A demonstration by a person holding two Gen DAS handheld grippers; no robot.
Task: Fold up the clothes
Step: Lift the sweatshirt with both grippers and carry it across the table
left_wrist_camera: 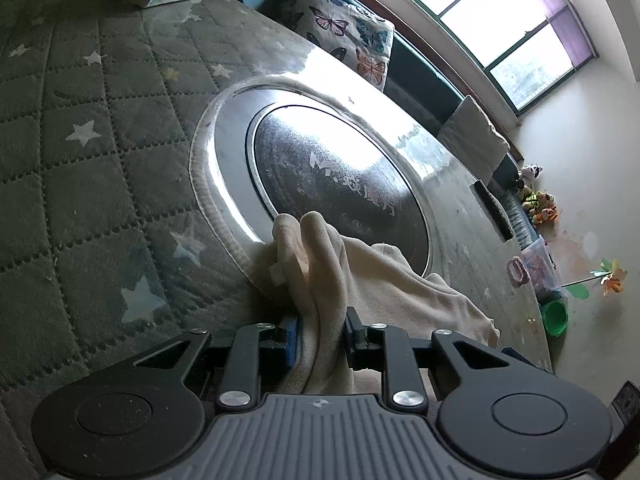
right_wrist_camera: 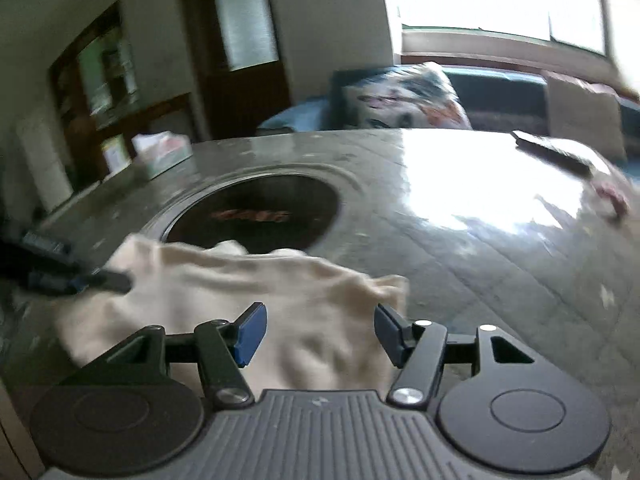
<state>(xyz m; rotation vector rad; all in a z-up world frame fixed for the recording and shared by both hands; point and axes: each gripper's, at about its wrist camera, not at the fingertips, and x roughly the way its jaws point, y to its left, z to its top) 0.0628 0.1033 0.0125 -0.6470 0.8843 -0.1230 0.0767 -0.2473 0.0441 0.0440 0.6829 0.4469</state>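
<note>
Left gripper clamped narrow on bunched cream garment beside round dark hotplate; right gripper wide apart above cloth, gripping nothing.

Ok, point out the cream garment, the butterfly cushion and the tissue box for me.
cream garment (left_wrist_camera: 400,280), left wrist view, on the spread cloth beyond the gripper.
butterfly cushion (left_wrist_camera: 352,36), left wrist view, on its printed front.
tissue box (right_wrist_camera: 166,150), right wrist view, on its blurred side.
</note>
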